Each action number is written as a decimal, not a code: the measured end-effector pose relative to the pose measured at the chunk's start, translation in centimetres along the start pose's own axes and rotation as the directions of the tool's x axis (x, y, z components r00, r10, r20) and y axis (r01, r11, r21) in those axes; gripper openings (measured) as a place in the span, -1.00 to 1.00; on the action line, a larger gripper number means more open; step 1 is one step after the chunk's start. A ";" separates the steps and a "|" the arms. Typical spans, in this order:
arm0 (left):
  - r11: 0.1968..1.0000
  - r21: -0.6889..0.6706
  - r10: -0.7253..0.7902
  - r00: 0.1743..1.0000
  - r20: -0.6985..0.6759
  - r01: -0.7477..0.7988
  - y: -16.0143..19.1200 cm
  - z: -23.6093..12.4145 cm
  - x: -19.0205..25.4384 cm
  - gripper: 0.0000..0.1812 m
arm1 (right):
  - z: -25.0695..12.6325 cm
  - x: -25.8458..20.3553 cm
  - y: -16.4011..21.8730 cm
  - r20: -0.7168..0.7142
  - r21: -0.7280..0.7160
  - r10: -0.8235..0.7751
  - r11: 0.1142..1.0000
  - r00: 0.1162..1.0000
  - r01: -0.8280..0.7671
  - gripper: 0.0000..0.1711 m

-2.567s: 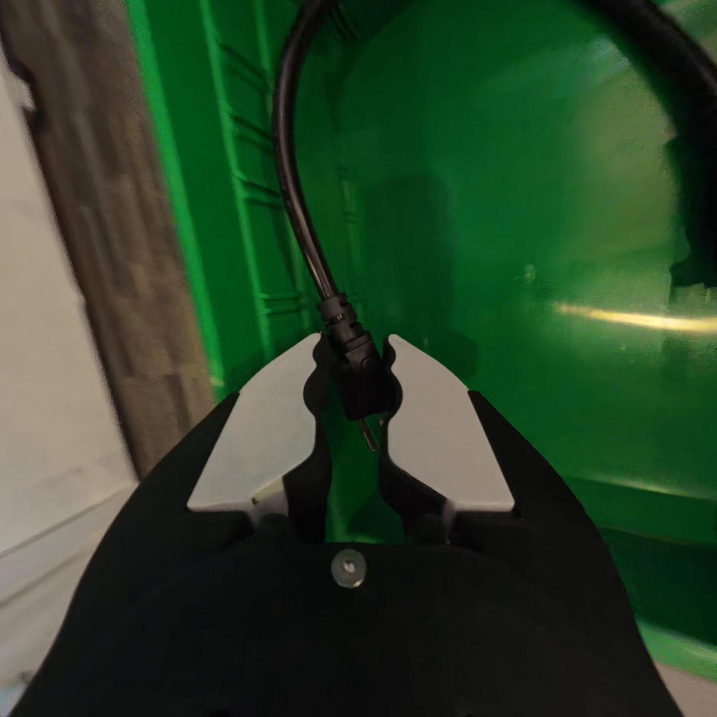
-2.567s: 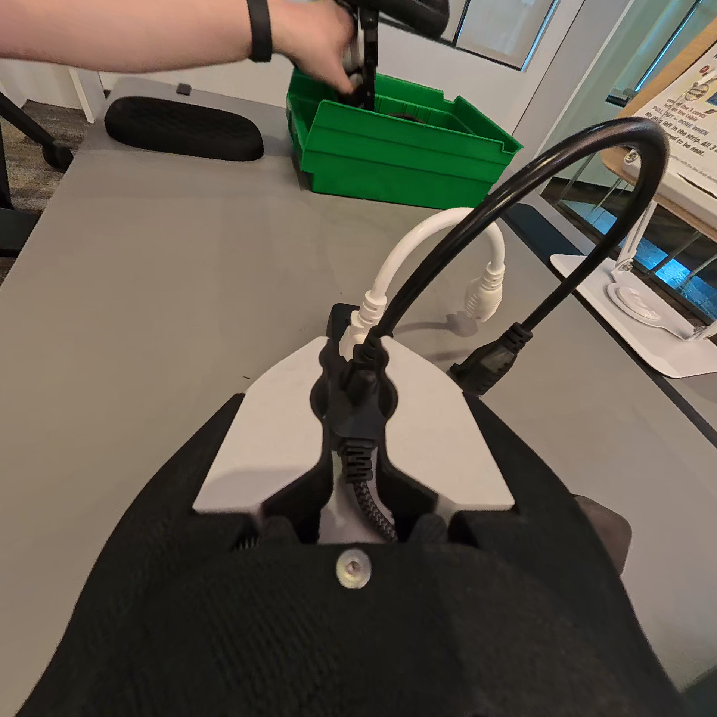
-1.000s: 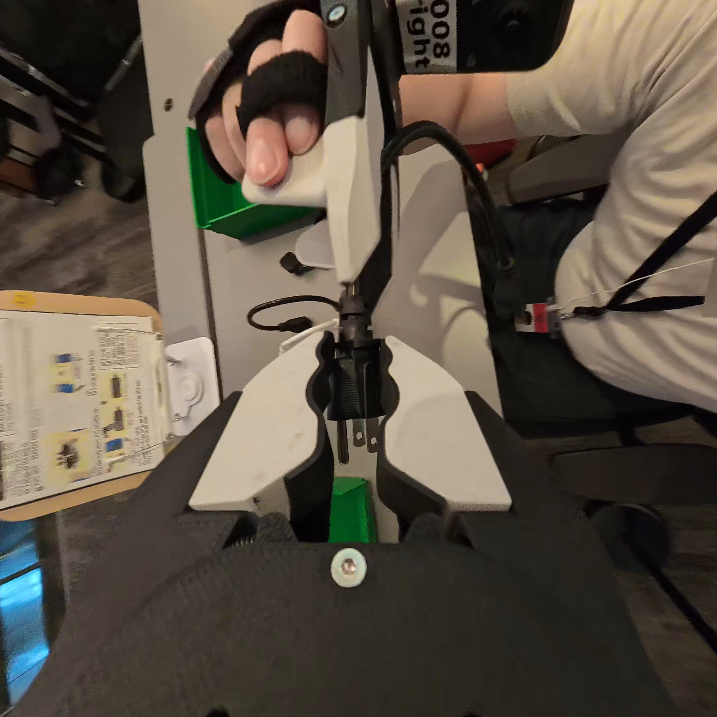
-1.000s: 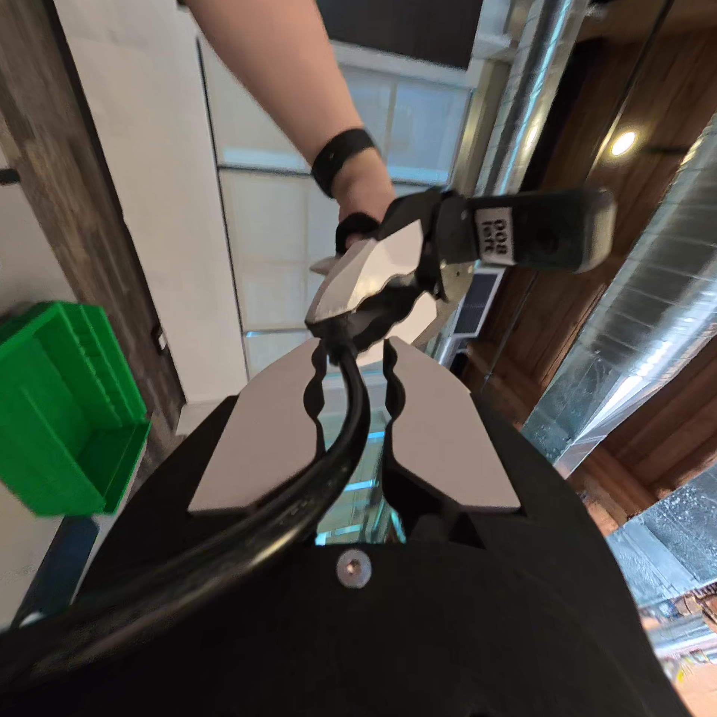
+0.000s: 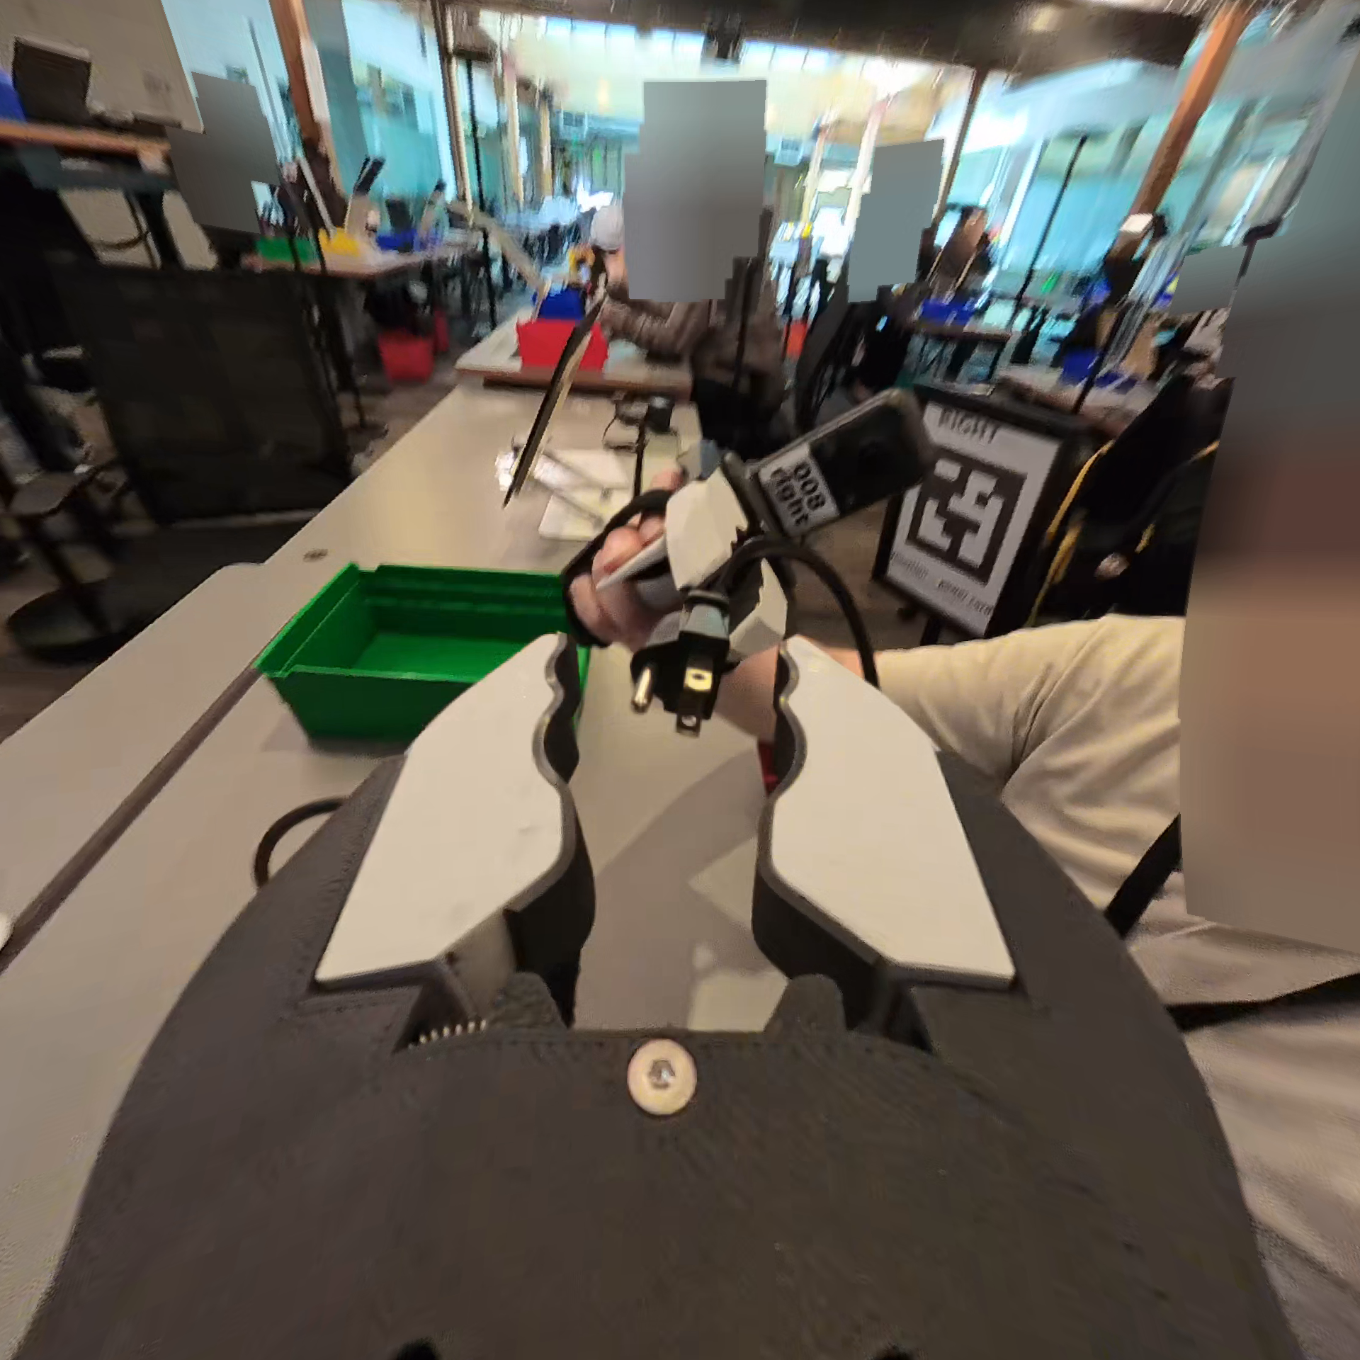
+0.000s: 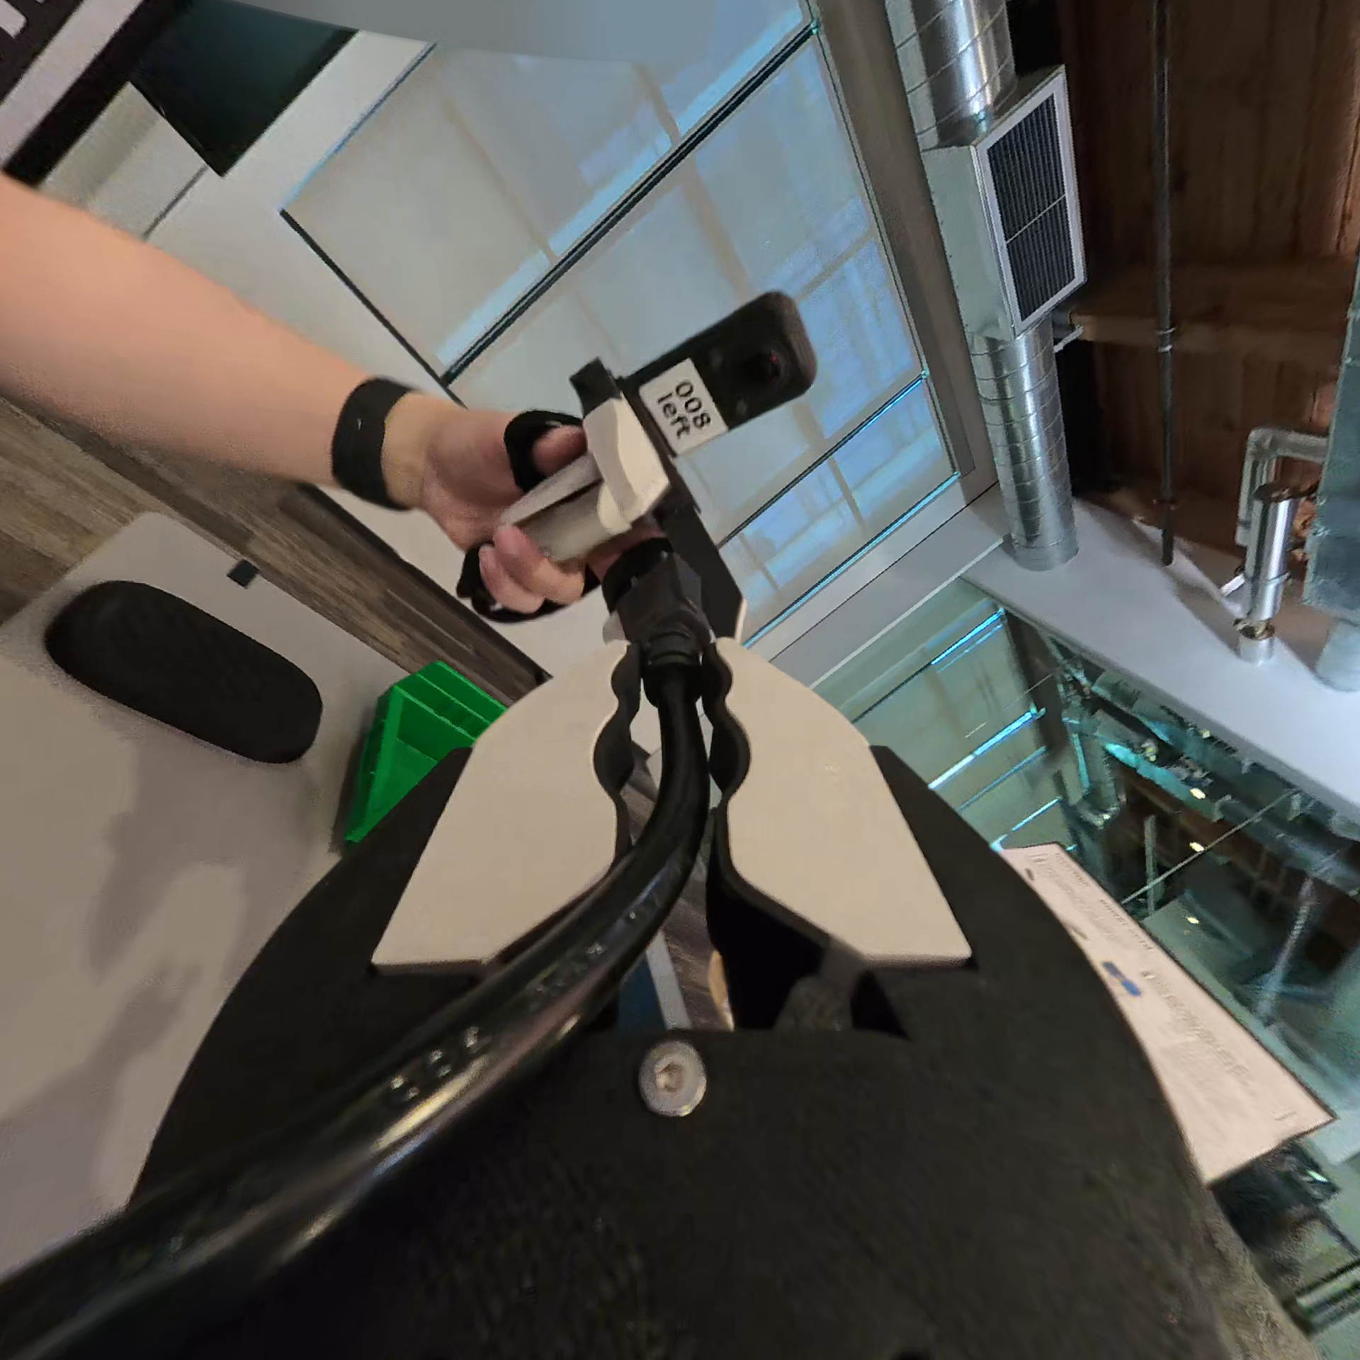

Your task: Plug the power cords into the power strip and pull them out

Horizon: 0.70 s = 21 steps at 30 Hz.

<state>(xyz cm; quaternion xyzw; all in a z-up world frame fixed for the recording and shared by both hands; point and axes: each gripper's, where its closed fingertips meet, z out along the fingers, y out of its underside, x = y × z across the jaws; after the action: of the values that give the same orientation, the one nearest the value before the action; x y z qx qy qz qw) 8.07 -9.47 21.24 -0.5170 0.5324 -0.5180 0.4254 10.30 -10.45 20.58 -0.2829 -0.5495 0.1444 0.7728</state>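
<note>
Two claws | left claw (image 5: 671,684) released, plug (image 5: 688,646) just beyond | right claw (image 6: 668,666) grasping cord (image 6: 673,743)

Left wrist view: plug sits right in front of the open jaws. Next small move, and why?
Probably back the left gripper away. Its jaws stand wide open with nothing in them, while the right gripper is shut on the black cord just behind the plug. The prongs face the left gripper, so it blocks the path. No power strip is in view.
</note>
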 end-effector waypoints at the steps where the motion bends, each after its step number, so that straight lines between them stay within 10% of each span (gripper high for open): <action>1: 0.999 0.031 -0.008 1.000 -0.028 0.009 0.1 0.3 0.0 -0.50 | 0.0 -0.1 0.3 -0.001 -0.005 0.013 1.000 1.000 -0.013 -0.80; 12: 0.997 -0.024 -0.073 0.997 -0.040 0.072 2.8 2.2 -2.1 -0.73 | -0.7 -0.1 2.8 -0.017 0.019 0.082 0.997 0.997 -0.081 -0.80; 21: 0.863 -0.077 -0.501 0.865 -0.009 0.499 5.1 2.3 -4.4 -0.72 | -0.6 -1.4 5.8 -0.034 -0.028 -0.167 0.986 0.985 0.166 -0.77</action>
<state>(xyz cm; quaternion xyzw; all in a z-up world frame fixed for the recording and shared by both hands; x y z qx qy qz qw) 10.24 -5.74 15.58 -0.6447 0.4047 -0.5983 0.2503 10.83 -6.74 15.92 -0.2483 -0.5590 0.0673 0.7883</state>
